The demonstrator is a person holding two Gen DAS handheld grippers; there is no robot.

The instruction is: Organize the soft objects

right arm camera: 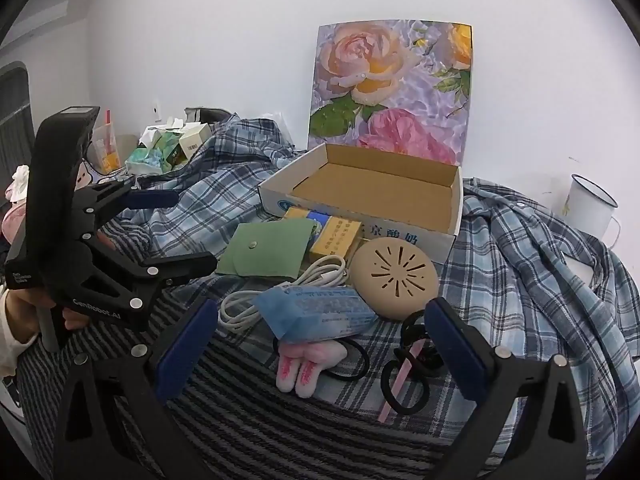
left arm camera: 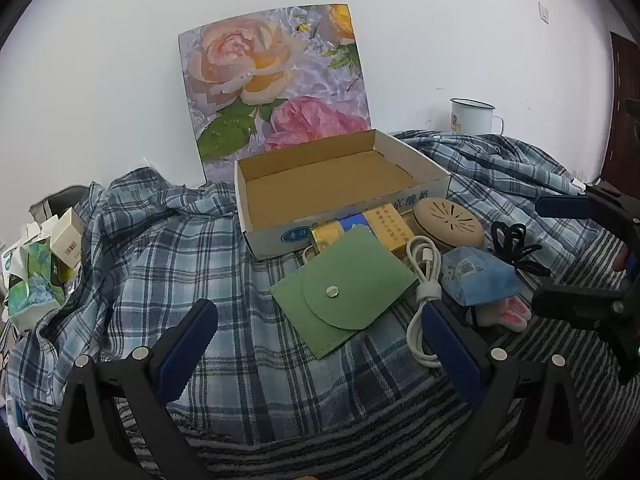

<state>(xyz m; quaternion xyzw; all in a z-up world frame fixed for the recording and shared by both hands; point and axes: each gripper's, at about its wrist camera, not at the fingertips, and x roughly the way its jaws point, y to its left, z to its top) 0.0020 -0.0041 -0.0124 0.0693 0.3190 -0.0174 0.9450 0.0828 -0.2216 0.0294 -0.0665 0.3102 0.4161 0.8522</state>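
Both tools are wide open and hold nothing: the left tool [left arm camera: 320,344] hangs over the green pouch [left arm camera: 344,292], the right tool [right arm camera: 322,344] over the bunny hair tie [right arm camera: 308,364]. The soft things lie in a heap just before the empty box [left arm camera: 344,188], probably to go inside. Its near wall is low; the plaid shirt [left arm camera: 160,248] leaves free room at left.

A plain white wall [left arm camera: 420,40] is filling the background under even, soft light, carrying a small switch plate [left arm camera: 543,12], while a dark brown door [left arm camera: 624,92] is showing at the right edge and a striped grey bed cover [right arm camera: 248,420] is spreading across the foreground.
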